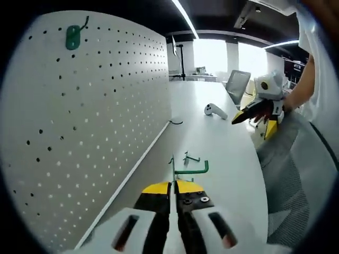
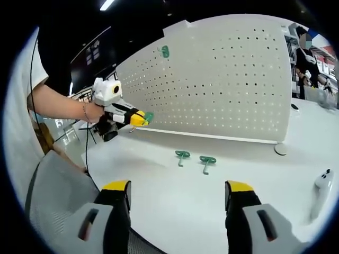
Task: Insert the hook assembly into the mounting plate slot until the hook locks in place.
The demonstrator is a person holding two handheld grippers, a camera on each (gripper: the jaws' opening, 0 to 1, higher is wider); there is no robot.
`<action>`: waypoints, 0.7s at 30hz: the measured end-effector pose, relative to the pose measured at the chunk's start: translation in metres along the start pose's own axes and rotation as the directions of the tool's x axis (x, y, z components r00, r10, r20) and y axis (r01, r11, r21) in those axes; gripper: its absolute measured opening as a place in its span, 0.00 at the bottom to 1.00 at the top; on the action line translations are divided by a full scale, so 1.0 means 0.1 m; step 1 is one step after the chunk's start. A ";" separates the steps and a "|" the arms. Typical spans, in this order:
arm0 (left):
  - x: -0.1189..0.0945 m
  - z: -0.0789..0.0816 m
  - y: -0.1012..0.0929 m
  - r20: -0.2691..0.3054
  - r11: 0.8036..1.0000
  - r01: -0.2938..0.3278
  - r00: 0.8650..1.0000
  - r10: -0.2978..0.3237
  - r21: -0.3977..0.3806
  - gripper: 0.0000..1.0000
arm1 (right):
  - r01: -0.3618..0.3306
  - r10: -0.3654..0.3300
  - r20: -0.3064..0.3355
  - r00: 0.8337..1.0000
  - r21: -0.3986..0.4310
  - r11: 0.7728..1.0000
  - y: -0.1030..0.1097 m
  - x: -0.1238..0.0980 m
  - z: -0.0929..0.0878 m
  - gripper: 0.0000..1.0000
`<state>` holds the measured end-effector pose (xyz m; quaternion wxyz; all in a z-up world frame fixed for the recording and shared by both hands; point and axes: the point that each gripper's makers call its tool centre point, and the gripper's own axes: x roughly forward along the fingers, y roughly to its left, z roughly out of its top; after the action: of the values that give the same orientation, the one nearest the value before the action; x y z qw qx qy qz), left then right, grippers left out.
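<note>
In the left gripper view the left gripper (image 1: 174, 186) rises from the bottom centre with its yellow-tipped jaws pressed together on a thin green hook (image 1: 186, 170), whose wire stands up between the tips and bends off to the right above them. The white pegboard (image 1: 90, 116) takes up the left half of that frame, with a green mounting plate (image 1: 72, 37) fixed near its upper left corner and a dark hook tip poking up beside it. On the white table (image 1: 222, 143) beyond, a small dark wire piece (image 1: 175, 122) lies at the foot of the board and a white controller (image 1: 215, 110) rests toward the upper middle. At the right edge the right gripper (image 1: 250, 114) is held in a hand, jaws pointing left (from here I cannot tell how they stand). In the right gripper view the right gripper (image 2: 177, 193) has its jaws spread wide at the bottom, nothing between them; two green hook assemblies (image 2: 195, 159) lie side by side on the table just above centre, apart from both grippers.
</note>
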<state>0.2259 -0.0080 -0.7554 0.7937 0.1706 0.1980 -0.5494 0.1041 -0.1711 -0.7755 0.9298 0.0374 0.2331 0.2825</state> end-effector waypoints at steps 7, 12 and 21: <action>-0.15 0.24 -0.04 0.102 0.999 -0.039 0.994 0.043 -0.036 0.03 | -0.001 0.001 0.004 1.000 0.008 1.000 0.00 0.00 0.01 0.70; -0.25 0.37 -0.10 0.144 0.998 -0.052 0.988 0.057 -0.039 0.03 | 0.000 0.000 0.006 1.000 0.008 1.000 0.00 -0.01 0.01 0.70; -0.40 0.56 -0.21 0.213 0.995 -0.088 0.972 0.096 -0.048 0.03 | 0.002 -0.002 0.015 1.000 0.013 1.000 -0.01 -0.01 0.02 0.70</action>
<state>0.2005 -0.0108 -0.6883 0.8381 0.1038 0.1132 -0.5234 0.1044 -0.1723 -0.7732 0.9315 0.0454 0.2282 0.2797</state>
